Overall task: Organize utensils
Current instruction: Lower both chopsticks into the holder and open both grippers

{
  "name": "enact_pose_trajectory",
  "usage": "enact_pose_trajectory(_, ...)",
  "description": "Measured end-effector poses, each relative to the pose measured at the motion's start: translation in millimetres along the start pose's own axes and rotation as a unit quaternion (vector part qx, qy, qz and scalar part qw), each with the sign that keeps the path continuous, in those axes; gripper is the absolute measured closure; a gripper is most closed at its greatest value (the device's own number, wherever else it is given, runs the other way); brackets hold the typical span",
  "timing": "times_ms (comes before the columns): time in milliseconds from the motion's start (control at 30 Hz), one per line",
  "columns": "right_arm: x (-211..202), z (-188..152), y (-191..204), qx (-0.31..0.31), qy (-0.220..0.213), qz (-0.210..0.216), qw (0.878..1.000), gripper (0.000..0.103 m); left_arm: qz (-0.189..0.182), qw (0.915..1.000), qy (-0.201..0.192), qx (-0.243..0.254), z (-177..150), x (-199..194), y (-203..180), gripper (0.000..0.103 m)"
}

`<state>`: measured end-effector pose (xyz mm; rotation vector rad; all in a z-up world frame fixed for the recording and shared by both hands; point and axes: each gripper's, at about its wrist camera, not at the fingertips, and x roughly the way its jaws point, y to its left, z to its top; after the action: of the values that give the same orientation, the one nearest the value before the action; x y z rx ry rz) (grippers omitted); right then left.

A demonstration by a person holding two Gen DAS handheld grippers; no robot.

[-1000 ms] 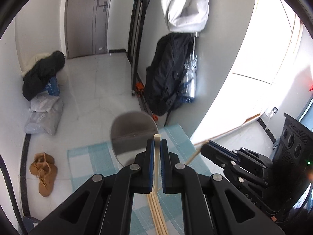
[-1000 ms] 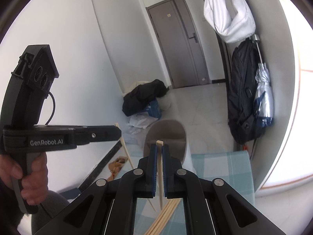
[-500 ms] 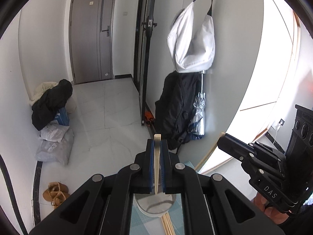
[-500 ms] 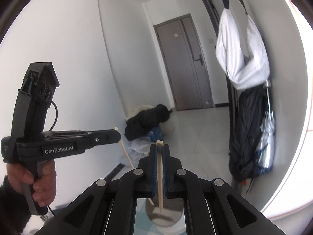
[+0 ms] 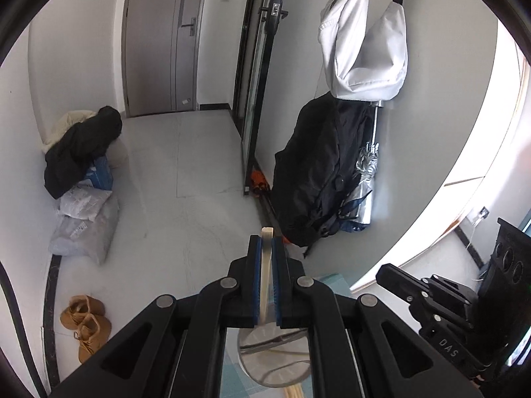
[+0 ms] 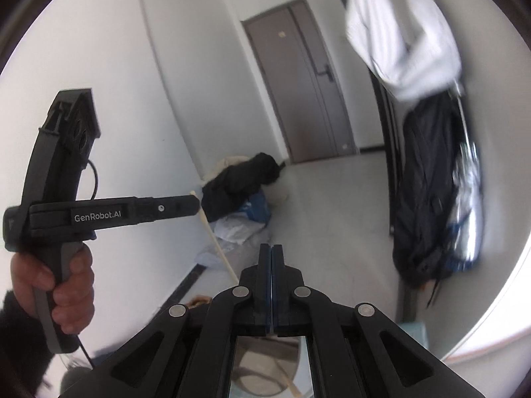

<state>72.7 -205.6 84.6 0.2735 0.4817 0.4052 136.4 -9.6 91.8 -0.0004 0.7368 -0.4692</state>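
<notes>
A: What is clamped in the left tongs (image 5: 266, 248)?

B: A single pale wooden chopstick (image 5: 265, 275) is pinched between the blue pads, its blunt end standing just past the tips. In the right wrist view the same chopstick (image 6: 215, 242) is seen slanting down from those tongs (image 6: 195, 203), which are gripped by a hand (image 6: 63, 285).

A: And the right tongs (image 6: 271, 255)?

B: They are pressed fully together with nothing between the pads. In the left wrist view they (image 5: 386, 273) are seen low at the right.

A: What is found below?

B: A round grey plate (image 5: 275, 361) is seen under the left tongs, on a blue checked tabletop (image 5: 333, 282), with more chopsticks (image 5: 292, 391) lying at its near edge.

A: Farther off?

B: Tan shoes (image 5: 86, 323) and grey parcels (image 5: 86, 222) are set on the floor, a black coat (image 5: 318, 172) and white bag (image 5: 365, 46) are hung on the wall, and a grey door (image 5: 159, 39) is seen at the back.
</notes>
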Motion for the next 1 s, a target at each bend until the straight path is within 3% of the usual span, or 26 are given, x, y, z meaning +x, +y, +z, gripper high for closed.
enact_pose_trajectory(200,-5.7,-17.8,-12.0,0.015,-0.003,0.011,1.000,0.100,-0.020,0.9995,0.015,-0.018,-8.7,10.4,6.2,0.100)
enact_pose_trajectory(300,-5.6,-23.5,-13.0,0.022,0.005,0.011,1.000,0.099,-0.008,0.9992,0.025,-0.031,-12.6,10.6,7.4,0.085)
enact_pose_trajectory(367,-6.6,-28.4,-15.2,0.029,0.013,0.004,0.999,0.090,0.008,0.9996,0.014,-0.024,-15.8,3.6,2.5,0.060)
enact_pose_trajectory(433,-10.5,-33.6,-17.8,0.035,0.016,0.003,0.999,0.083,0.027,0.9995,-0.007,-0.014,-20.4,-8.6,-3.2,0.050)
enact_pose_trajectory(633,-30.3,-48.4,-21.4,0.047,0.013,-0.016,0.999,0.057,0.057,0.9980,-0.019,-0.019,-35.5,-27.7,-10.1,0.046)
enact_pose_trajectory(700,-38.7,-52.7,-21.5,0.048,0.010,-0.021,0.999,0.054,0.071,0.9970,-0.024,-0.019,-43.5,-33.4,-12.5,0.043)
enact_pose_trajectory(767,-45.0,-56.0,-21.1,0.045,0.010,-0.029,0.999,0.043,0.078,0.9962,-0.031,-0.024,-51.2,-37.6,-14.3,0.033)
enact_pose_trajectory(1000,-65.4,-74.7,-16.7,0.048,0.009,-0.044,0.998,0.028,0.117,0.9912,-0.051,-0.034,-81.0,-55.2,-22.9,0.024)
